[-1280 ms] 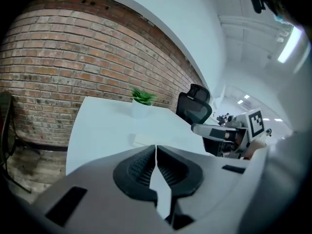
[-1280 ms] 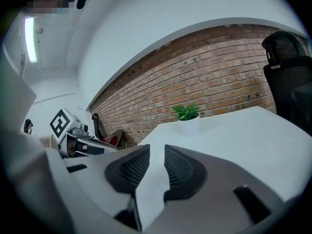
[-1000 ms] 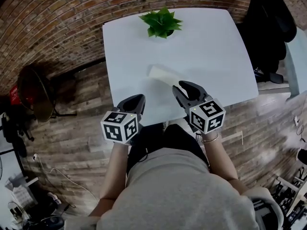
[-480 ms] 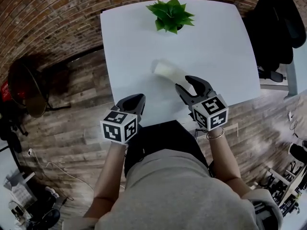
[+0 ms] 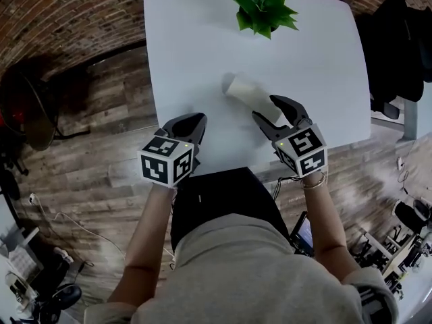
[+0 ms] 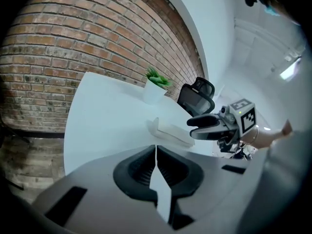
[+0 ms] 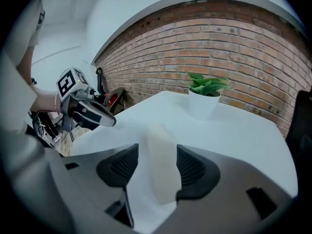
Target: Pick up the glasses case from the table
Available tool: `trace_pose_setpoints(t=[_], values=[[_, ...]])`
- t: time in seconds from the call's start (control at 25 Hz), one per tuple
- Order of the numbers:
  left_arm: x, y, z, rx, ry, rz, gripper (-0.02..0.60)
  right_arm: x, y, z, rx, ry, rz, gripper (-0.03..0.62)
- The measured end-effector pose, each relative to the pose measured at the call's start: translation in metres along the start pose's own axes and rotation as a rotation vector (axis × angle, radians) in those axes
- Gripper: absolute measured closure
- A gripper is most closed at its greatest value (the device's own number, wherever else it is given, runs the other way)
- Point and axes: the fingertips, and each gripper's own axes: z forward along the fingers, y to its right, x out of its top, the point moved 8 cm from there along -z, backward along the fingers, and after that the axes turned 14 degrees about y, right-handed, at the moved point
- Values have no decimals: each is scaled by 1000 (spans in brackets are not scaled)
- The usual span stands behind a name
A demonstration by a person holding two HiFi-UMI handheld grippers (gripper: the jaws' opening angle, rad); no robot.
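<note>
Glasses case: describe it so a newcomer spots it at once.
Find the white table beside the brick wall, potted plant at its far edge. The glasses case lies nearer the person: a pale oblong box lying flat, unlike the upright green plant.

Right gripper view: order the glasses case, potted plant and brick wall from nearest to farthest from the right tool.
1. glasses case, between the jaws of the right tool, which have just been opening.
2. potted plant, ahead and right.
3. brick wall, behind the plant.
</note>
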Motion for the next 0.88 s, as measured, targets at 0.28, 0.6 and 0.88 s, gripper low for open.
trace_pose_setpoints(t=[0.28, 0.6, 0.88], values=[[6, -15, 8, -12, 7, 27, 571, -1, 5, 31, 75, -79, -111, 310], [7, -22, 23, -46, 24, 11, 571, -9, 5, 68, 210, -187, -199, 267], [9, -19, 32, -82, 30, 4, 571, -16, 9, 72, 239, -239, -259, 260]])
